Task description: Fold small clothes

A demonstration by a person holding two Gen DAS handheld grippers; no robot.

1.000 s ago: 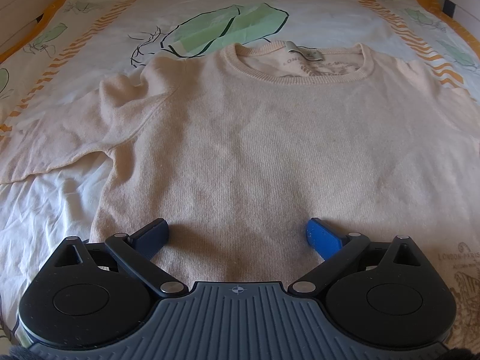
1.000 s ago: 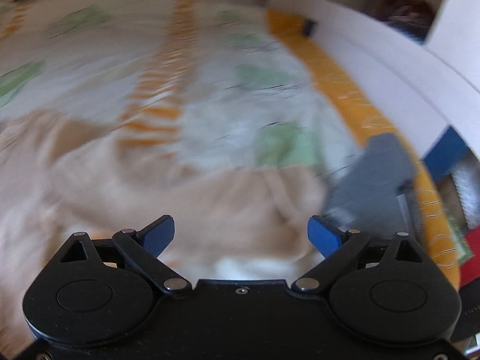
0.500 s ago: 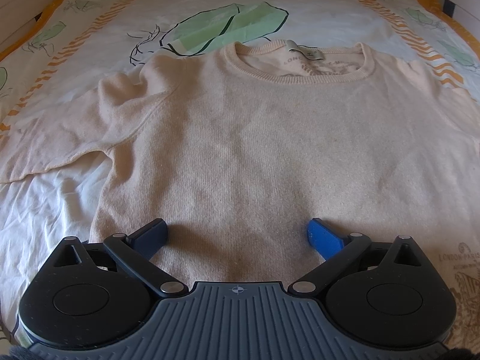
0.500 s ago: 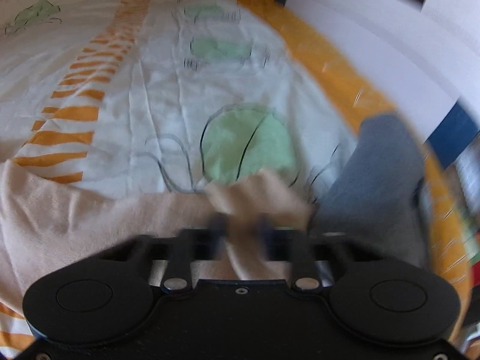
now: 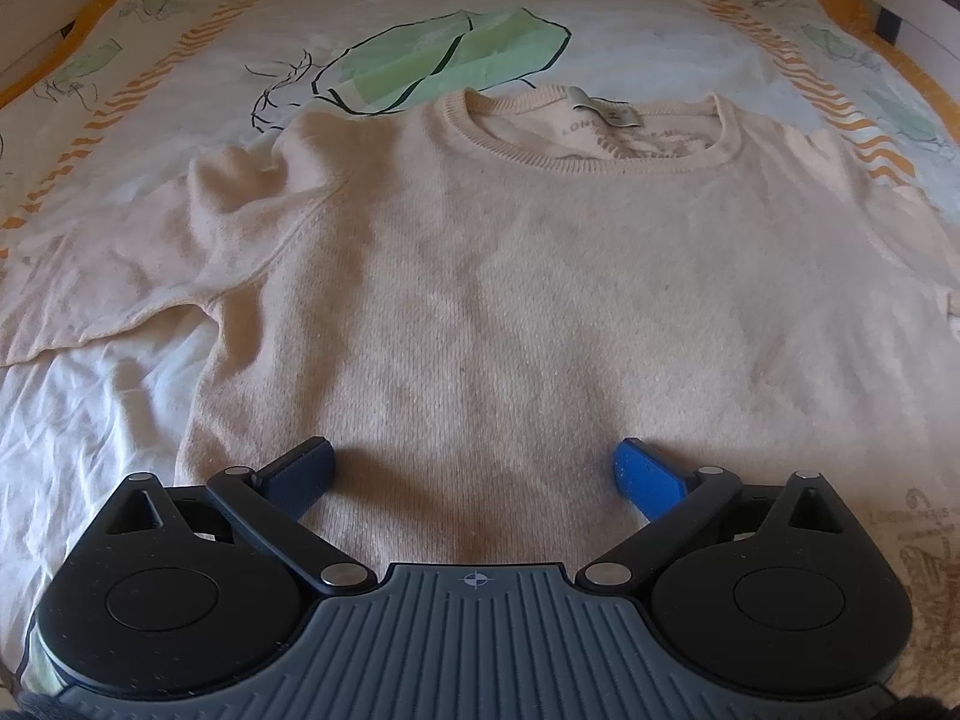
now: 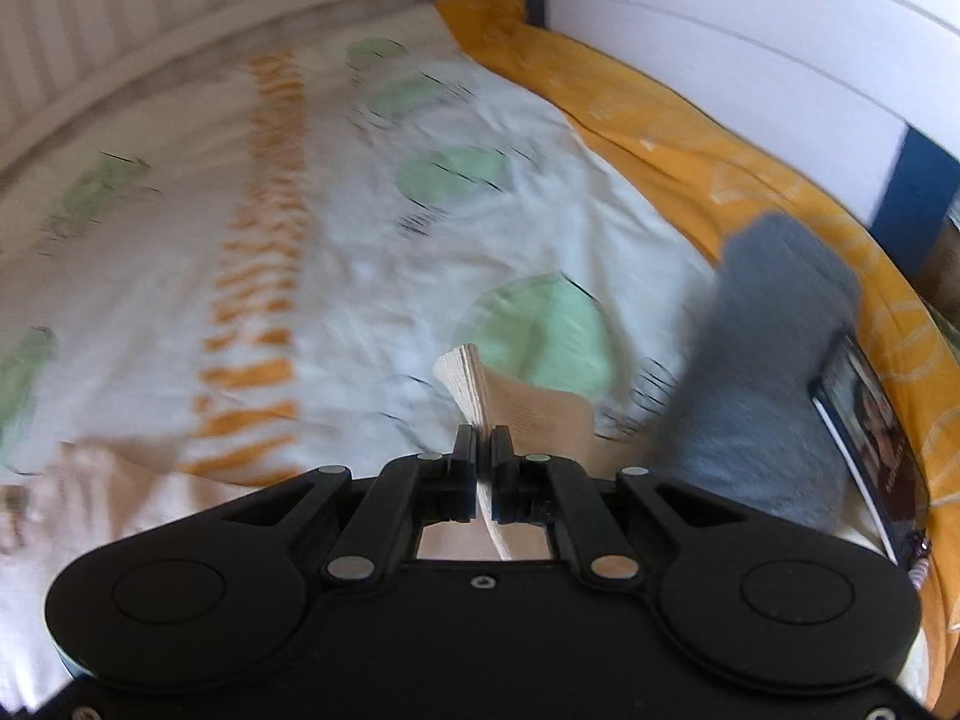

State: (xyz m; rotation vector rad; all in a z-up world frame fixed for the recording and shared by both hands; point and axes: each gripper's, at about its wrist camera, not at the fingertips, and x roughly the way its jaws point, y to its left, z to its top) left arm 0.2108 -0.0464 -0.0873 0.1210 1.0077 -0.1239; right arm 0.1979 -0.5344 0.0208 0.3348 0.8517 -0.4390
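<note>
A cream knitted sweater (image 5: 540,276) lies flat, front up, on the bed, collar at the far side, its left sleeve (image 5: 102,276) spread out to the left. My left gripper (image 5: 474,468) is open and empty, hovering over the sweater's lower hem. My right gripper (image 6: 483,450) is shut on the cuff of the sweater's right sleeve (image 6: 510,402) and holds it lifted above the sheet. The view there is motion blurred.
The bed sheet (image 5: 180,60) is white with green leaves and orange stripes. A grey folded garment (image 6: 762,360) lies at the right, beside a book or magazine (image 6: 870,420). An orange blanket (image 6: 690,138) and a white bed frame (image 6: 720,42) border the right side.
My right gripper went from open to shut on the sleeve cuff and has lifted it off the sheet. My left gripper and the sweater body have barely moved.
</note>
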